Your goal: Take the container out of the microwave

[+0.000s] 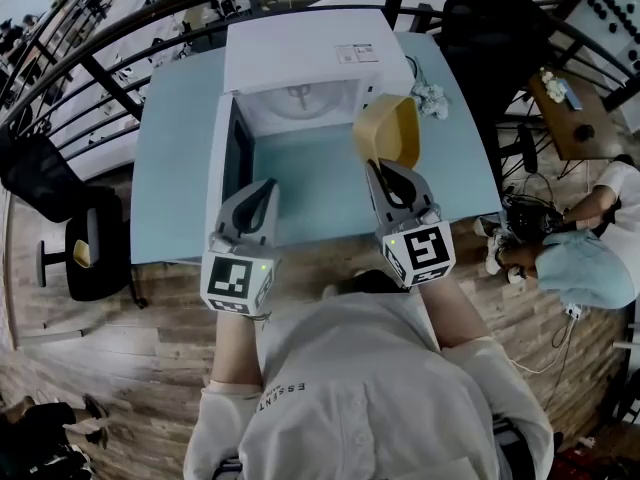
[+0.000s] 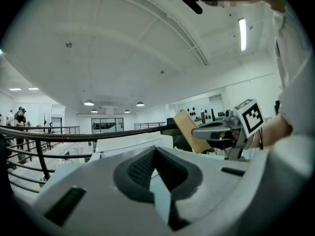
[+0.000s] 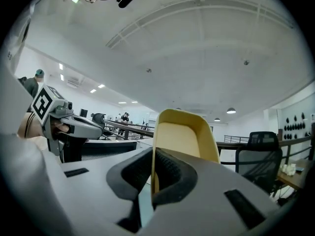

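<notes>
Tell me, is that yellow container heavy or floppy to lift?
Probably light: the right gripper holds the yellow container up by one wall alone. Fairly stiff too; that wall shows no bending. Held off-centre, it may swing.

We see a mustard-yellow container over the pale blue desk. The microwave is white. The left hand-held gripper and right hand-held gripper are light grey with dark ribbed pads, each carrying black-and-white square markers. At 7 o'clock, the floor shows brown wood planks.
</notes>
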`<state>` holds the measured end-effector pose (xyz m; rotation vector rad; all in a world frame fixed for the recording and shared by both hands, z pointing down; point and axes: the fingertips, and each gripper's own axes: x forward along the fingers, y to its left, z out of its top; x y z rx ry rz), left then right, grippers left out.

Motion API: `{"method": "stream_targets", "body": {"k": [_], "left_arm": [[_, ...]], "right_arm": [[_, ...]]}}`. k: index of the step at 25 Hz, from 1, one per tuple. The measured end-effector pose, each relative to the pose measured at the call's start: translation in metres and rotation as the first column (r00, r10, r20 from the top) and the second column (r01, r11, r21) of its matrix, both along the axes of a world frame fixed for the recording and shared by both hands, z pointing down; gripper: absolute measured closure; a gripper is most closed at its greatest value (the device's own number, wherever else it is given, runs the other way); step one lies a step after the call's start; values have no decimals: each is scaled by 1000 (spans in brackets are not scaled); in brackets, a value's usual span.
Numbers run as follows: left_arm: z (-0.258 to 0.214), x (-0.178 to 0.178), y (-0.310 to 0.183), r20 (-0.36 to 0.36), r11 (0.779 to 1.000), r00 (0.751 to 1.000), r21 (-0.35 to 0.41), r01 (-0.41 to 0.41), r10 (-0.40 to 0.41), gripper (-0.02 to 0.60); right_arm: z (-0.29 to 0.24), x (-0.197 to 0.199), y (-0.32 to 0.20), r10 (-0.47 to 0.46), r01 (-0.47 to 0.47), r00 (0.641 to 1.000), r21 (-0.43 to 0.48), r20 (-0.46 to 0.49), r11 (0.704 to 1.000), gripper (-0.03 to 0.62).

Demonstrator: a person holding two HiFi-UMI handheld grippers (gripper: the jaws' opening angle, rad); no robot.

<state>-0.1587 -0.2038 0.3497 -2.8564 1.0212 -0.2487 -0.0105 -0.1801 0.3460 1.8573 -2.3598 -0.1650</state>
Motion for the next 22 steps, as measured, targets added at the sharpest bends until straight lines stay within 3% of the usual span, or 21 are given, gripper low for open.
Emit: {"method": "stream_targets", "body": {"k": [22], "left_arm": [[5,7,-9,1,1000,1000,-12,-17,17,588]], "right_arm": [[4,-5,-17,-15,16,999,-8,33,1000,572]]}}
